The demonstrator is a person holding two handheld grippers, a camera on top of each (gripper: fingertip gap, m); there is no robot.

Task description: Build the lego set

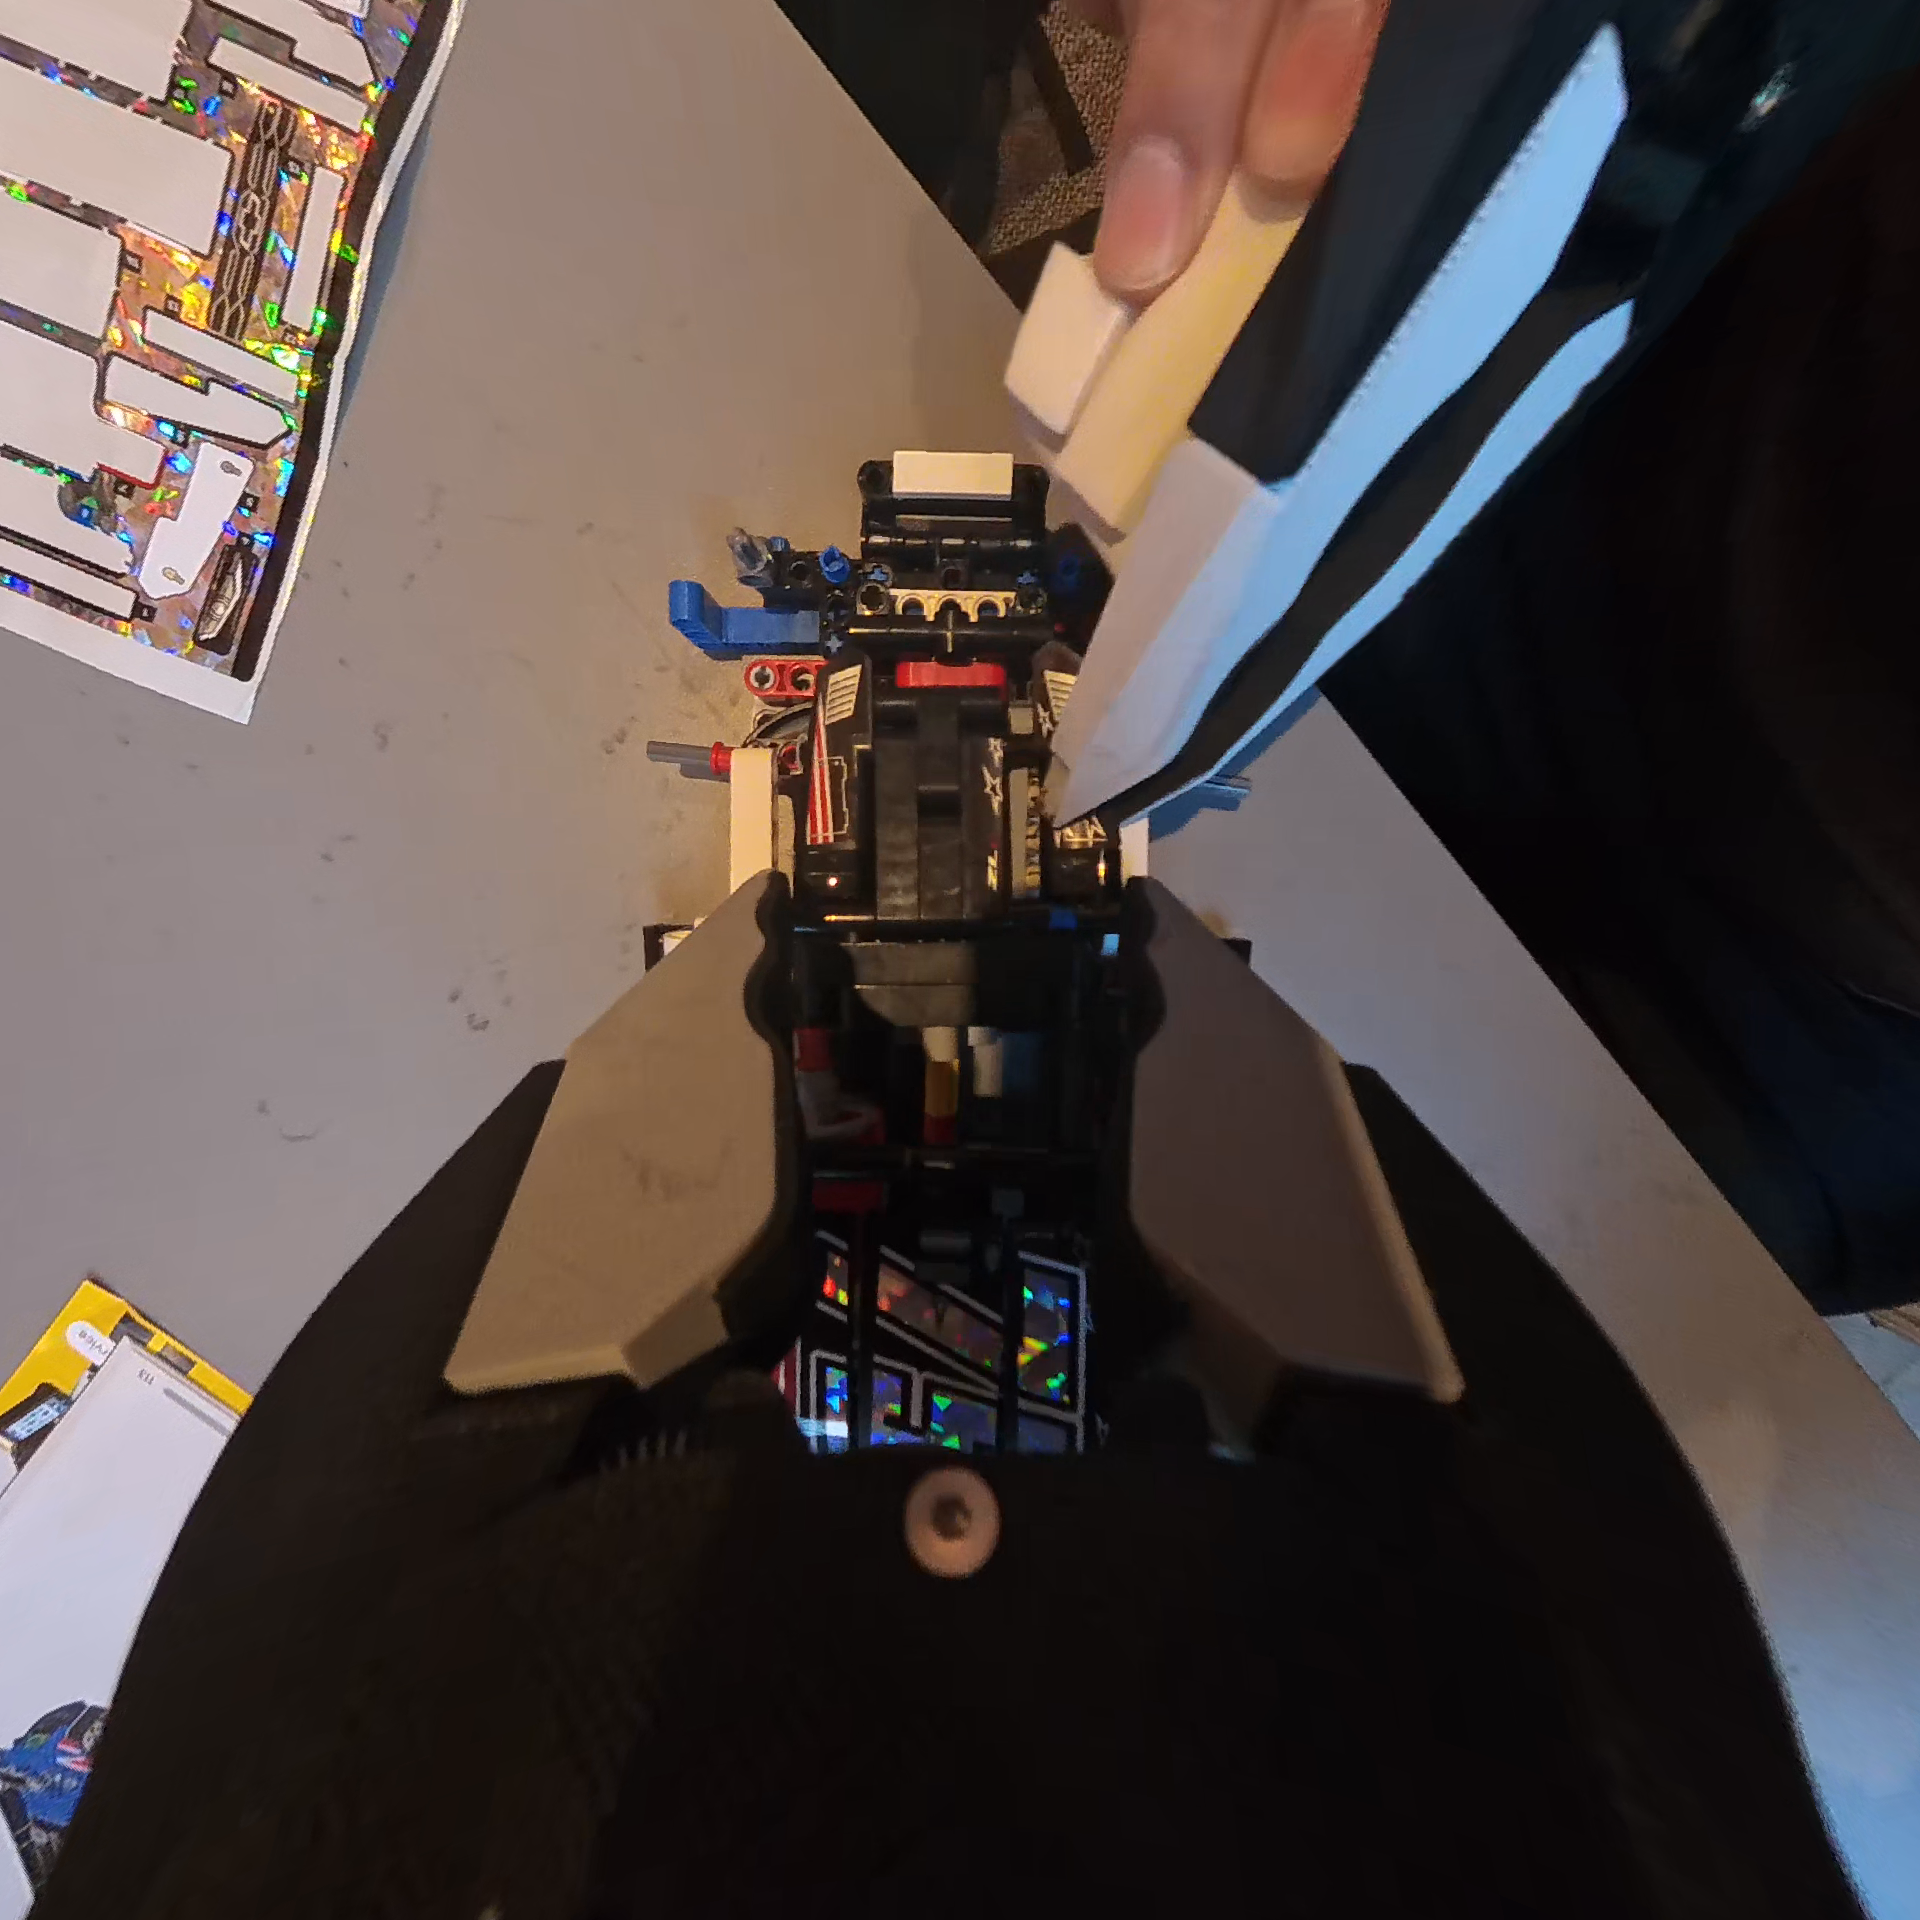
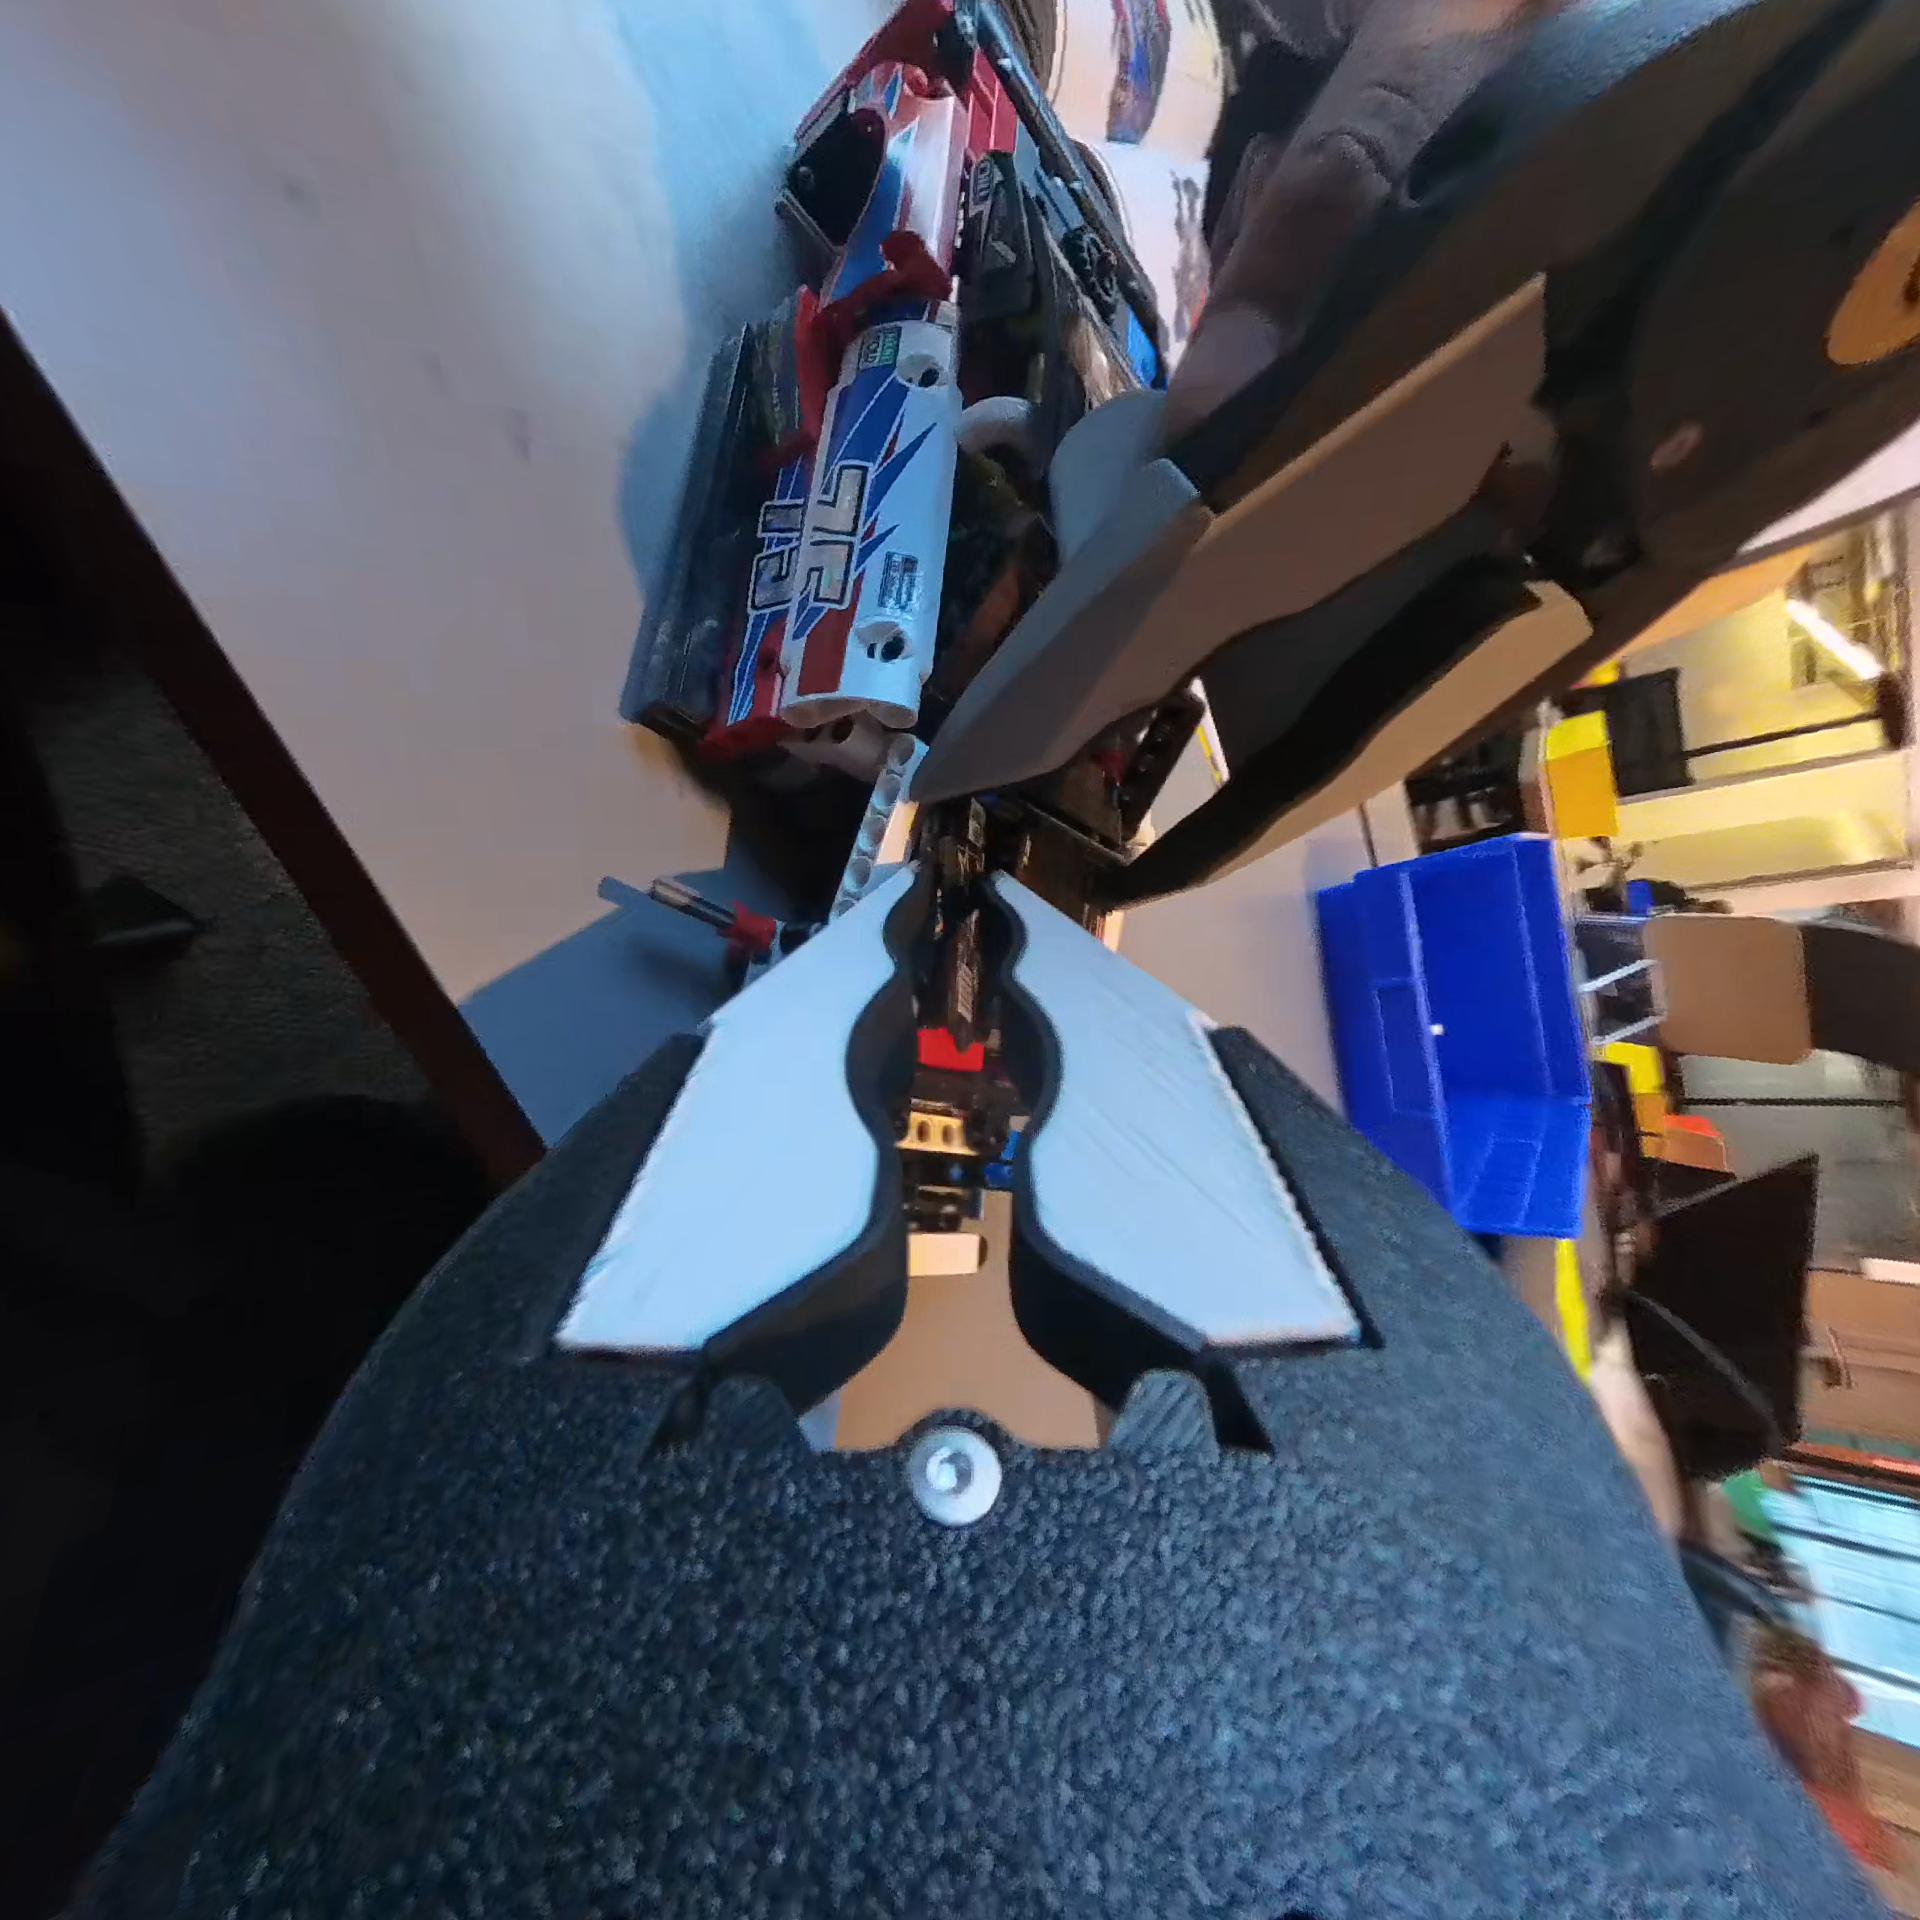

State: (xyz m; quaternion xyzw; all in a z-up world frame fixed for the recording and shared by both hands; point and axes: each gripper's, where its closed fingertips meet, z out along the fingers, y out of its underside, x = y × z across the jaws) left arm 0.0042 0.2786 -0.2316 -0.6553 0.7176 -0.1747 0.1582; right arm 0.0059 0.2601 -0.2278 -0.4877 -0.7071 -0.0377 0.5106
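A part-built lego car [image 1: 935,748], black with red, blue and white parts, lies on the grey table [image 1: 468,831]. My left gripper [image 1: 954,904] has its fingers closed on the two sides of the car's black frame. My right gripper [image 1: 1070,810] comes in from the upper right, and its tips meet at the car's right side. In the right wrist view the right gripper [image 2: 956,878] is nearly closed on a thin black part of the car. The white, blue and red body [image 2: 852,520] lies beyond it. The left gripper [image 2: 925,790] reaches in from the right.
A holographic sticker sheet [image 1: 156,312] lies at the far left. A yellow-edged instruction booklet [image 1: 83,1455] lies at the near left. A blue bin [image 2: 1455,1039] stands off to the right. A hand [image 1: 1195,135] holds the right gripper. The table edge runs diagonally at the right. Less than 4 cm separates the two grippers' tips.
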